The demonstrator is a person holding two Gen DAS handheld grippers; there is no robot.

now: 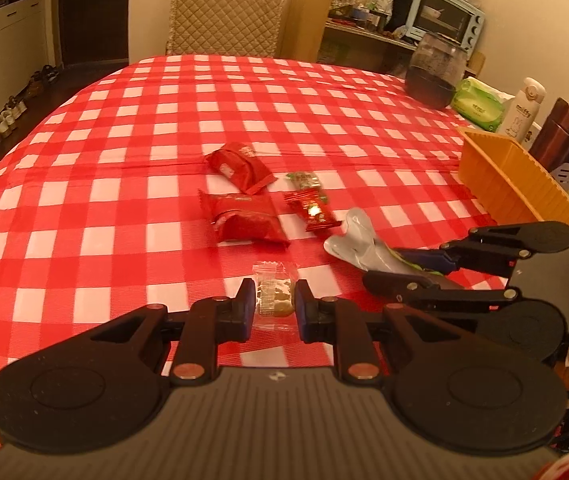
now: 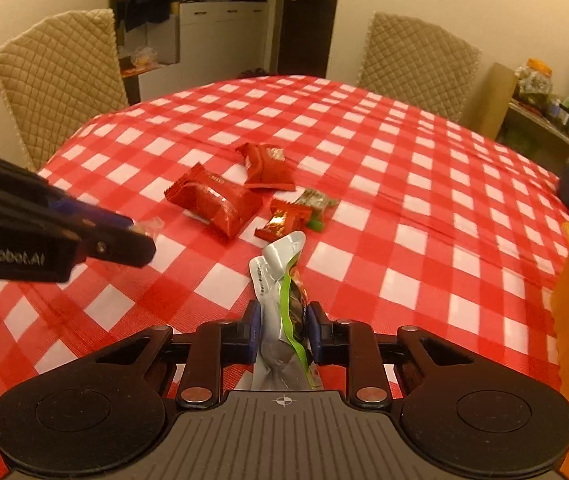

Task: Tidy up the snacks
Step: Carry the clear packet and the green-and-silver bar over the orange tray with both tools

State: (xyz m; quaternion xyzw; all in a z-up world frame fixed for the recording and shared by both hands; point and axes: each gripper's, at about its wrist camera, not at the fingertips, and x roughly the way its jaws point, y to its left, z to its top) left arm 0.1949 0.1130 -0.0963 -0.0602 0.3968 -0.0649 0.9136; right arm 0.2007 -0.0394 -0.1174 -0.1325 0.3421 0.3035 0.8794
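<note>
My left gripper [image 1: 275, 292] is shut on a small clear-wrapped biscuit [image 1: 274, 298] low over the red checked tablecloth [image 1: 124, 184]. To its right, my right gripper [image 1: 388, 266] holds a silver and green packet [image 1: 354, 232]. In the right wrist view the right gripper [image 2: 284, 316] is shut on that silver packet [image 2: 276, 272], which sticks up and forward between the pads. Two large red packets [image 1: 240, 164] [image 1: 244, 218], a small red one [image 1: 312, 210] and a green one [image 1: 304, 180] lie ahead. An orange basket [image 1: 516, 176] stands at the right.
A dark jar [image 1: 434, 72], green tissue pack [image 1: 480, 104], white bottle [image 1: 524, 108] and brown flask [image 1: 560, 132] line the table's right side behind the basket. Quilted chairs [image 2: 56, 76] [image 2: 416, 60] stand at the far edge. The left gripper [image 2: 138, 236] reaches in from the left.
</note>
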